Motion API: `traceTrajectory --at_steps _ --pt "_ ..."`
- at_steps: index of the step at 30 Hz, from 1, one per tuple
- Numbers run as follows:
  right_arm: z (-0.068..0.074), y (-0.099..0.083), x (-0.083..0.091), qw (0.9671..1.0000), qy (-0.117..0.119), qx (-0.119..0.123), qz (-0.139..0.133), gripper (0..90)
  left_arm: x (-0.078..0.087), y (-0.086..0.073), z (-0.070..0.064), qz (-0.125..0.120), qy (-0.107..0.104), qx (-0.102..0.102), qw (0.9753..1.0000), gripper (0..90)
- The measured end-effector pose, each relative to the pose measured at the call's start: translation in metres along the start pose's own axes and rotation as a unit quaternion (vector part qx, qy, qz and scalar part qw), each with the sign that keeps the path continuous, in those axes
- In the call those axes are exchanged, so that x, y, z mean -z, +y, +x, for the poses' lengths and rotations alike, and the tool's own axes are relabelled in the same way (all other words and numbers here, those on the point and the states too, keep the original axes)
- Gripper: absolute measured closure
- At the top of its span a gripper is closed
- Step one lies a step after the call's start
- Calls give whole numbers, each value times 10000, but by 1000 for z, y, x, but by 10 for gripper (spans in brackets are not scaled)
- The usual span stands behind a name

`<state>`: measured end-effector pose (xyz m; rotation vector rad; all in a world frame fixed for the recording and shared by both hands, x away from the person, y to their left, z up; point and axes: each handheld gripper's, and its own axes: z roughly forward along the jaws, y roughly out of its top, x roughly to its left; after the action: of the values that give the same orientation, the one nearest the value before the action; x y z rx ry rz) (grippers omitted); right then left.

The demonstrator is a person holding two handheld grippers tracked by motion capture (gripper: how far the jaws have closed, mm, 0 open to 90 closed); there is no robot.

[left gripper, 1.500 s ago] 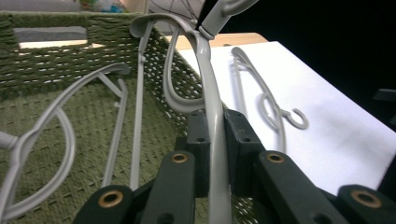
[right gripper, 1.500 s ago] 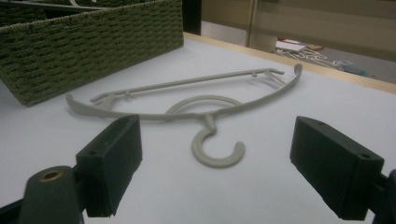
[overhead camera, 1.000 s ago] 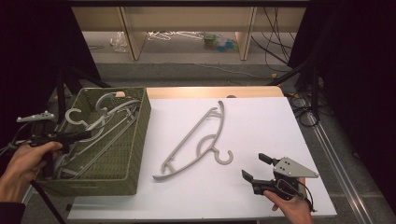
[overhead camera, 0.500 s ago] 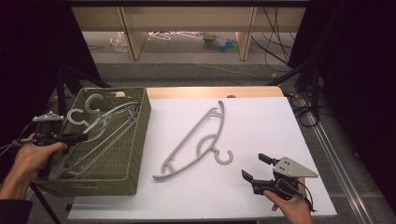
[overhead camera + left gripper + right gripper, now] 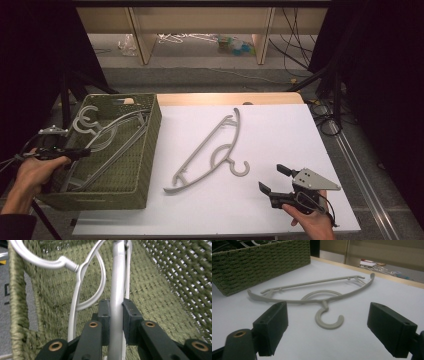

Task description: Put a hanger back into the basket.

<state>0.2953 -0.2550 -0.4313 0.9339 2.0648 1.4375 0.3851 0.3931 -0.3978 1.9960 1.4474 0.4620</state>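
A grey plastic hanger [image 5: 210, 150] lies flat on the white table, its hook toward the front right; in the right gripper view this hanger [image 5: 322, 296] is just ahead of the jaws. My right gripper [image 5: 274, 181] is open and empty, near the table's front right edge. A green woven basket [image 5: 145, 150] at the left holds several grey hangers [image 5: 107, 140]. My left gripper [image 5: 85, 152] reaches into the basket from its left side. In the left gripper view it [image 5: 115, 312] is shut on the bar of one hanger [image 5: 117, 277].
The white table surface [image 5: 280, 130] has free room right of and behind the loose hanger. A wooden strip [image 5: 225, 98] borders the far edge. Dark stands and cables [image 5: 325, 110] lie to the right of the table. Shelving and clutter sit on the floor beyond.
My left hand and gripper have shifted slightly forward and lower at the basket's left side, still in among the hangers. The right gripper and the loose hanger have not moved.
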Motion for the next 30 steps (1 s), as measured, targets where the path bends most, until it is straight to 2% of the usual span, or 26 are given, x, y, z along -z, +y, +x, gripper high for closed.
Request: traceTrajectory --at_steps 3,4,7,9,11,14,15,17,19,22,23,25,26,27,28,30 --pt "1 0 0 10000 37 -61 9 179 -4 -2 0 83 156 35 9998 779" --pt "1 0 0 9999 66 -101 -12 178 -5 -2 1 14 180 49 9998 778" --pt "1 0 0 9999 67 -89 -7 178 -8 -2 -1 156 332 -68 9993 769" --pt "0 0 1 10000 27 -46 26 179 -10 -2 -3 177 442 -58 9988 729" --pt "1 0 0 9999 63 -89 -10 178 -7 0 -1 431 535 -159 9975 715" --pt "1 0 0 9999 58 -99 -26 179 -6 -1 1 463 612 -145 9969 687" --pt "1 0 0 9999 67 -96 -51 179 -5 -1 1 446 637 -75 9969 677" --pt "1 0 0 9999 51 -84 -63 179 -1 0 0 356 596 19 9976 638" --pt "1 0 0 9999 46 -85 -70 178 4 1 -4 203 487 4 9986 639" --pt "1 0 0 9999 43 -81 -70 179 13 5 -16 97 368 -198 9991 597" --pt "1 1 2 10000 2 -73 28 179 17 5 -20 59 328 -298 9990 569" --pt "1 0 1 10000 -27 -46 -53 179 25 6 -29 -61 204 -405 9990 538" --pt "-1 1 2 10000 -12 32 -72 179 30 6 -33 -109 158 -477 9987 520" --pt "-1 1 2 10000 -29 31 -74 179 33 6 -39 -199 123 -472 9986 501" --pt "0 1 2 10000 9 -49 -20 179 37 7 -44 -219 75 -553 9982 478" --pt "-1 1 2 10000 -24 30 -70 179 43 7 -56 -329 -71 -646 9973 429"
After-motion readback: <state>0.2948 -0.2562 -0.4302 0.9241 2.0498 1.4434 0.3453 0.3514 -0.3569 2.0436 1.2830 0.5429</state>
